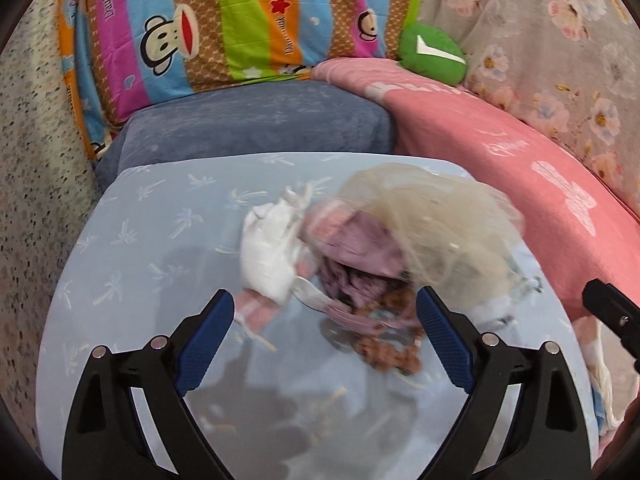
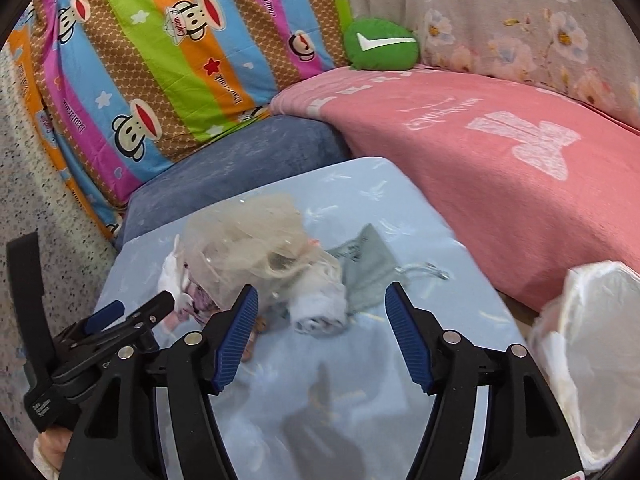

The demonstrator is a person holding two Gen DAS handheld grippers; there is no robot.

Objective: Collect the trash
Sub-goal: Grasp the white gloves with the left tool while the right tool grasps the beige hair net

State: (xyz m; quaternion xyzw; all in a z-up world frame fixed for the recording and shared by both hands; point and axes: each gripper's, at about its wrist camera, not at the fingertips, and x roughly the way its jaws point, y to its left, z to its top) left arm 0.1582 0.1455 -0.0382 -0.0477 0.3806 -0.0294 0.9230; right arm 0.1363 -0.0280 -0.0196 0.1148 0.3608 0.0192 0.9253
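A heap of trash lies on the light blue table (image 1: 140,240): a crumpled white tissue (image 1: 268,248), a pink-purple wrapper (image 1: 356,240), a beige mesh net (image 1: 432,216) and brown crumbly bits (image 1: 392,352). My left gripper (image 1: 325,300) hangs open just in front of the heap, nothing between its pads. In the right wrist view the net (image 2: 240,236) tops the heap, beside a rolled white wad (image 2: 320,304) and a grey drawstring pouch (image 2: 364,268). My right gripper (image 2: 322,292) is open above the near side of the wad, pads apart from it. The left gripper (image 2: 132,312) shows at the left.
A white plastic bag (image 2: 592,340) stands open off the table's right edge. Behind the table are a blue cushion (image 1: 256,120), a striped monkey-print pillow (image 1: 224,20), a pink blanket (image 2: 500,152), a green cushion (image 2: 380,44) and floral cloth (image 1: 560,40).
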